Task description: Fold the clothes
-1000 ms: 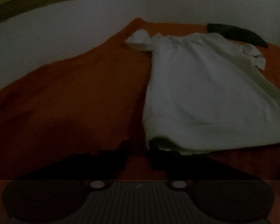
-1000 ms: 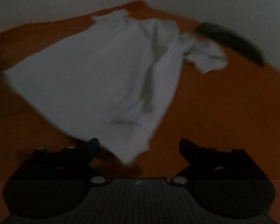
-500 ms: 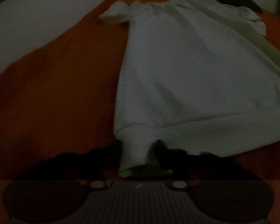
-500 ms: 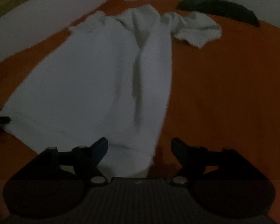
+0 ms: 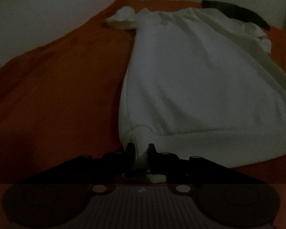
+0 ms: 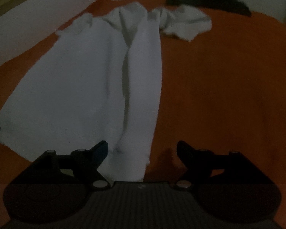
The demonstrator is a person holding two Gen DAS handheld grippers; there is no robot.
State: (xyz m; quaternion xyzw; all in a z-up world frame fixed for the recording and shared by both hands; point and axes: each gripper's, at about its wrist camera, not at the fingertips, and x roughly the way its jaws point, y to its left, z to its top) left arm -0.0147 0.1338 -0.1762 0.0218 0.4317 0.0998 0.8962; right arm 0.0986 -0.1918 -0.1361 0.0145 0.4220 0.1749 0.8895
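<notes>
my left gripper (image 5: 140, 149) is closing on the white shirt (image 5: 200, 87) hem, right gripper (image 6: 142, 148) opening, hem corner between its jaws; no fold made yet.

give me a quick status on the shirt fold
Left gripper closing on white shirt hem corner. Right gripper opening, hem corner between jaws, ungripped. Nothing in the way.

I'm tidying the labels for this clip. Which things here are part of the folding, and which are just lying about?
Part of the job: white shirt; left gripper, closing on its hem corner; right gripper, jaws wide apart with the other hem corner between them; orange cover it lies on.

Lying about: dark object at the far edge.
</notes>
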